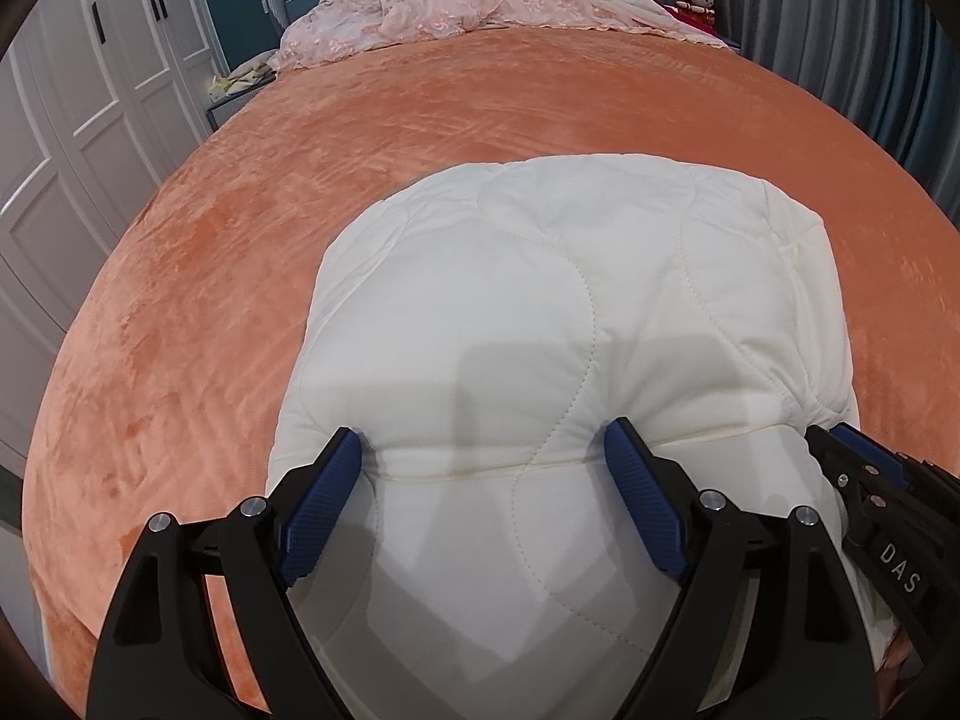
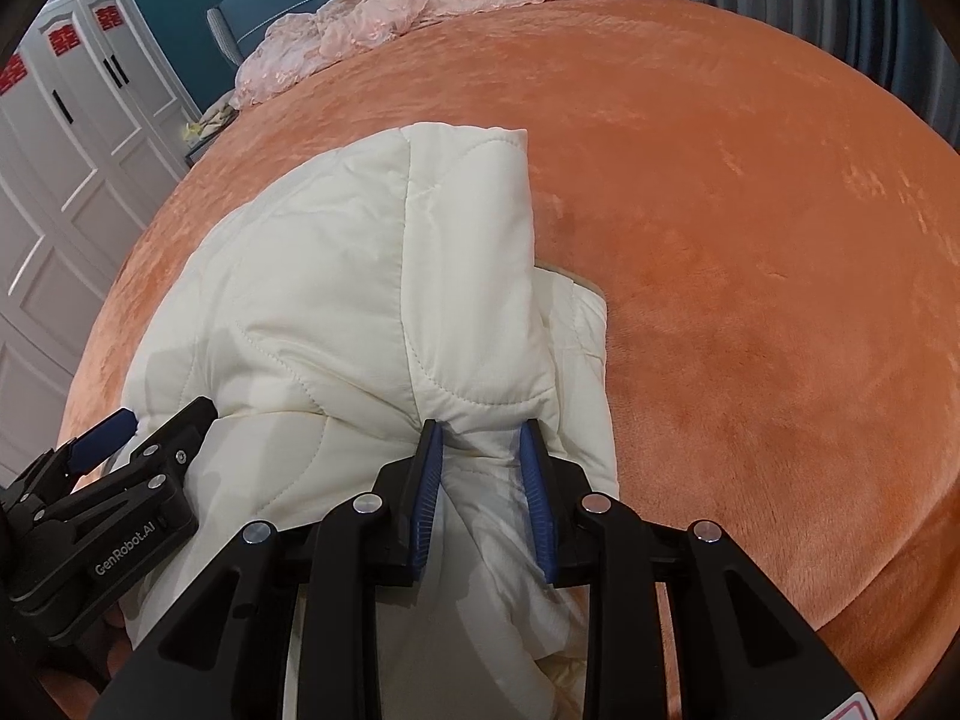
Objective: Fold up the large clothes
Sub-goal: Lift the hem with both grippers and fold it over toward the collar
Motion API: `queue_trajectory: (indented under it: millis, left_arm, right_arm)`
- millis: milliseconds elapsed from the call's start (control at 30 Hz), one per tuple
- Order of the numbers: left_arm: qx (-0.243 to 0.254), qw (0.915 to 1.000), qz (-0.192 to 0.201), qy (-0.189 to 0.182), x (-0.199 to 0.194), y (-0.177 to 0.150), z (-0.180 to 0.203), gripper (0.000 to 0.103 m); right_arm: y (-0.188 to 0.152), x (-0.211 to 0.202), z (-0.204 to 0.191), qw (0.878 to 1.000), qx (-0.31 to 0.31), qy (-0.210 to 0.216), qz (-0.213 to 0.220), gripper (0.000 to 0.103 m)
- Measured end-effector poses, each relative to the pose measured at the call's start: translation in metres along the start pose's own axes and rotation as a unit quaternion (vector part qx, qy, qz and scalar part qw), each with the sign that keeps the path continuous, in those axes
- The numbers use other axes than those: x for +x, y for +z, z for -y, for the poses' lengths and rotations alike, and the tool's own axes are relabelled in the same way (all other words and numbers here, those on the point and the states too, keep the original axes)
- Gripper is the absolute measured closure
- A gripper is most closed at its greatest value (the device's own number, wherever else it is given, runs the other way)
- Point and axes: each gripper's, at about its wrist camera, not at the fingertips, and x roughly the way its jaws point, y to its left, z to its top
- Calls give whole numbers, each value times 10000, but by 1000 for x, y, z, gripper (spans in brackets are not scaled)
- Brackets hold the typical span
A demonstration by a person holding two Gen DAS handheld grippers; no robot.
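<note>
Cream quilted padding (image 1: pixel 540 330), already folded into a thick bundle, bulges between the wide-spread left tongs (image 1: pixel 483 444), whose blue pads press its near edge. Just beside them, the right tongs (image 2: pixel 480 429) pinch a gathered corner, likely steadying it. Beyond both stretches the orange bedspread (image 1: pixel 420 120).

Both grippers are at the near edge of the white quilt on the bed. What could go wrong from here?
1. The right gripper pinches only a narrow gather of the white quilt; it may slip out when pulled.
2. The left gripper stands wide around a thick fold, possibly not clamped.
3. The right side's loose layers could spill open.
</note>
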Motion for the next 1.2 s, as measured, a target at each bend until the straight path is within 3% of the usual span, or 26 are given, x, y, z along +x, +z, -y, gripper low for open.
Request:
queue_trajectory:
  millis: [67, 200, 267, 333, 433, 533, 600, 633, 667, 733, 867, 967, 1067, 1133, 1200]
  left_arm:
    - [-3, 10000, 0, 2, -1, 0, -1, 22]
    - [-143, 9996, -89, -213, -8, 1, -13, 15]
    - [-526, 9970, -239, -510, -16, -1, -33, 7]
    - [-868, 9927, -376, -749, -21, -5, -50, 5]
    - [-1566, 9752, -733, -1379, -17, -20, -84, 5]
    - [-2329, 9451, -1048, -2038, -2, -40, -115, 5]
    - [-2831, 9171, -1248, -2516, 12, -55, -129, 5]
    - [-2932, 9101, -1285, -2630, 16, -59, -131, 5]
    - [-3101, 8979, -1340, -2823, 22, -64, -133, 5]
    - [-3195, 8906, -1345, -2945, 26, -66, -133, 5]
    - [-3015, 8935, -1280, -3073, 29, -62, -123, 5]
    - [-2896, 8988, -1287, -3028, 29, -57, -117, 5]
    - [-2775, 9039, -1225, -3014, 23, -54, -112, 7]
    - [-2551, 9149, -1066, -2940, 11, -49, -107, 12]
    - [-2339, 9240, -936, -2876, 0, -45, -104, 18]
  right_arm:
    - [0, -2, 3, 10000, 65, 15, 4, 70]
    - [2, -17, 26, 9981, 620, -12, -56, 29]
    - [-1, -21, 40, 9951, 930, 299, -137, 28]
    - [-6, -23, 54, 9896, 1236, 689, -273, 26]
    - [-15, -20, 65, 9808, 1502, 1164, -431, 23]
    - [-23, -10, 65, 9718, 1652, 1559, -630, 18]
    - [-27, -2, 65, 9640, 1784, 1818, -768, 16]
    - [-29, 3, 65, 9574, 1896, 2011, -832, 16]
    - [-30, 5, 64, 9547, 1937, 2093, -854, 15]
    - [-32, 10, 64, 9480, 2033, 2276, -899, 15]
    - [-31, 21, 60, 9339, 2149, 2674, -1007, 15]
    - [-27, 27, 52, 9320, 2116, 2757, -1031, 10]
    - [-19, 32, 37, 9367, 1964, 2706, -1039, 13]
    - [-14, 32, 31, 9389, 1906, 2683, -1009, 27]
    - [-10, 24, 28, 9445, 1787, 2605, -906, 52]
